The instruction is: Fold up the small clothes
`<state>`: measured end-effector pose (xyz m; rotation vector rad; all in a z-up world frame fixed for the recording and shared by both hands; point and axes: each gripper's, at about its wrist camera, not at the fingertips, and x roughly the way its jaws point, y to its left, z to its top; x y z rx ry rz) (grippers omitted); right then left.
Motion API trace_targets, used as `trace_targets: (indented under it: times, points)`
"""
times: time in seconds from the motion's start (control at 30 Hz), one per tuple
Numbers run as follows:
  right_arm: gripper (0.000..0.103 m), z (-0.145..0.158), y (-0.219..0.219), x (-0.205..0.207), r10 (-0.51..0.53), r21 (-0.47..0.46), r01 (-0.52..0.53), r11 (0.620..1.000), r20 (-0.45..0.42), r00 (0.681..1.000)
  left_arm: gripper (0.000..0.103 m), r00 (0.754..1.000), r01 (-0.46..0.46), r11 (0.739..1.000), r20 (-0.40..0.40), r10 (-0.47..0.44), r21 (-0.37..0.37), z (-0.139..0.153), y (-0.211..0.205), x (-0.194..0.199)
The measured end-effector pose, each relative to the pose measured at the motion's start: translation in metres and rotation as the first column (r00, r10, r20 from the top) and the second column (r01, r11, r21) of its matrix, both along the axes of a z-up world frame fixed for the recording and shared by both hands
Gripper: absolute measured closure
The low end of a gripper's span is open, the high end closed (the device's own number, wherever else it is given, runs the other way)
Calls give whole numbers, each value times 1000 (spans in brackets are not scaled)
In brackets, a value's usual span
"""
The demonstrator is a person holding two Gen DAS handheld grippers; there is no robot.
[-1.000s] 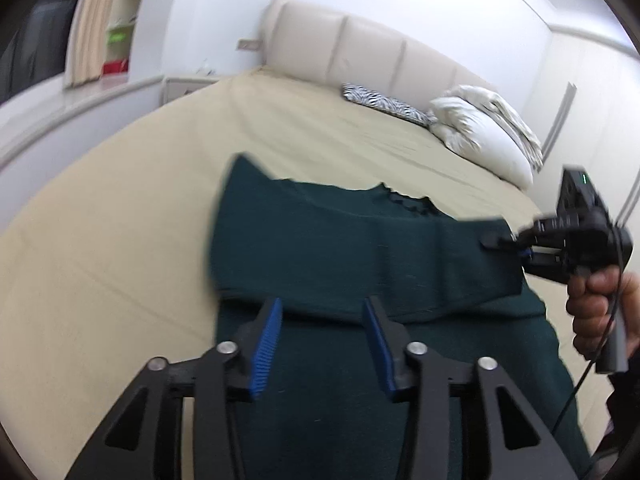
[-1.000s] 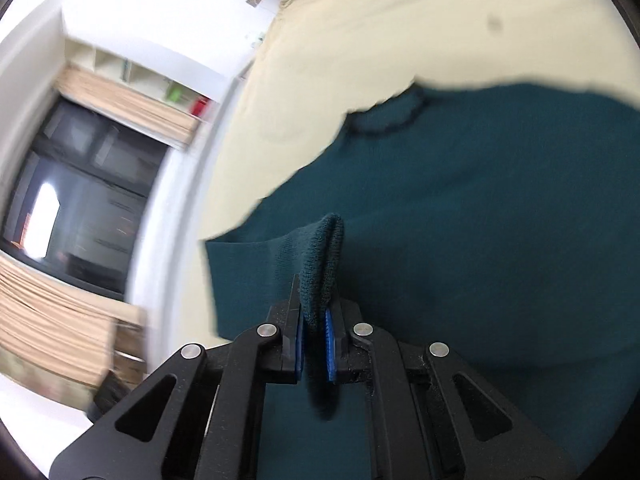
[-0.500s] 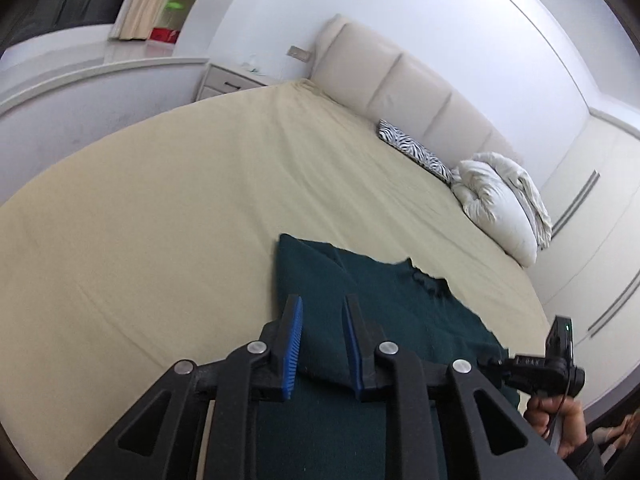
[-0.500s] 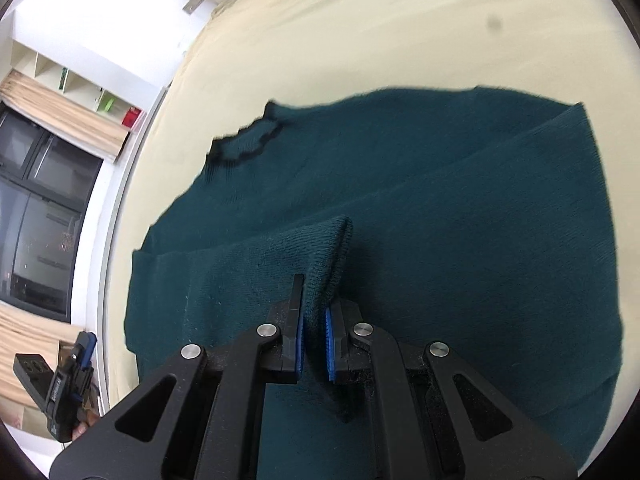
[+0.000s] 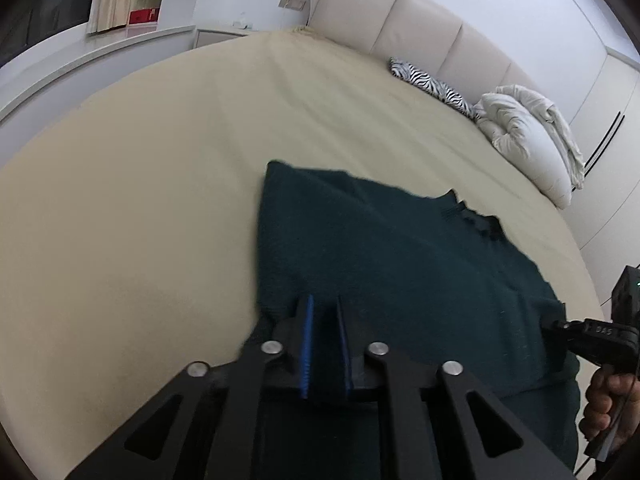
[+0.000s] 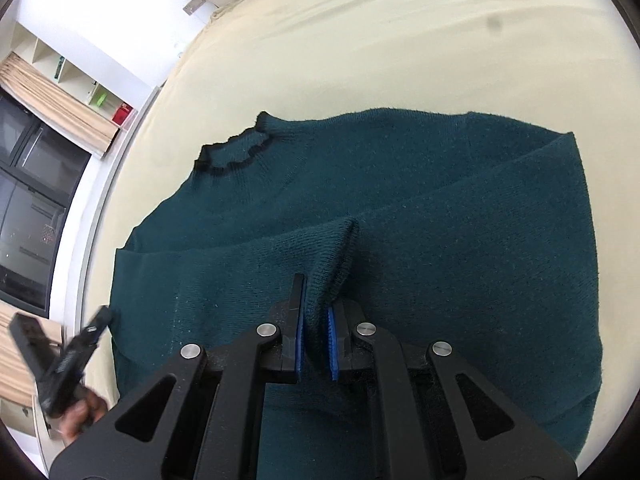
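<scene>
A dark green knit sweater point(image 6: 420, 184) lies flat on the beige bed, collar point(image 6: 234, 154) toward the headboard, one sleeve folded across its body. My right gripper point(image 6: 316, 320) is shut on the cuff of that sleeve point(image 6: 332, 248). My left gripper point(image 5: 325, 320) is shut on the sweater's left side edge point(image 5: 280, 264). In the left wrist view the right gripper point(image 5: 576, 328) shows at the sweater's far right. In the right wrist view the left gripper point(image 6: 96, 320) shows at the sweater's left edge.
The beige bed sheet point(image 5: 140, 200) spreads wide around the sweater. A zebra-print pillow point(image 5: 432, 86) and a white duvet bundle point(image 5: 528, 140) lie by the cream headboard point(image 5: 400, 20). A white ledge point(image 5: 80, 52) and shelves stand beyond the left side.
My left gripper went from open to shut on the sweater's left edge. My right gripper kept its hold on the cuff and carried the sleeve across the sweater's body.
</scene>
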<state>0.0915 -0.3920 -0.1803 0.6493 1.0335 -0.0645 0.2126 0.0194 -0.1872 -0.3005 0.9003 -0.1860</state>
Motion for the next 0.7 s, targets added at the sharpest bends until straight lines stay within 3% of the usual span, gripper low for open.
trace_targets:
  times: [0.1,0.33,0.43,0.53,0.57,0.63,0.7]
  points:
    - [94,-3,2,3,4,-7,-4,1000,-15,1000,97,1000,9,999,13,-9,-39,-9,12,-3]
    - [94,-3,1,-13,-41,42,42,998,-9,999,97,999,17,1000,28,-17,-2,-7,11,-8]
    - [94,-9,-6,-19,-51,10,52,999,-23,998,97,1000,17,1000,24,-17,0,-4,9,-10]
    - [92,-15,-22,-24,-100,86,101,991,-16,995,97,1000,-8,1000,25,8,16,9,14,-15]
    - [92,-14,-25,-27,-118,81,118,990,-14,993,96,999,-31,999,33,30,28,15,19,-17]
    - [87,-8,-29,-33,-150,47,151,988,-12,989,81,994,-97,995,58,95,31,28,35,-22]
    - [84,0,-34,-43,-199,15,199,980,-1,980,81,990,-125,992,71,125,-5,41,47,-21]
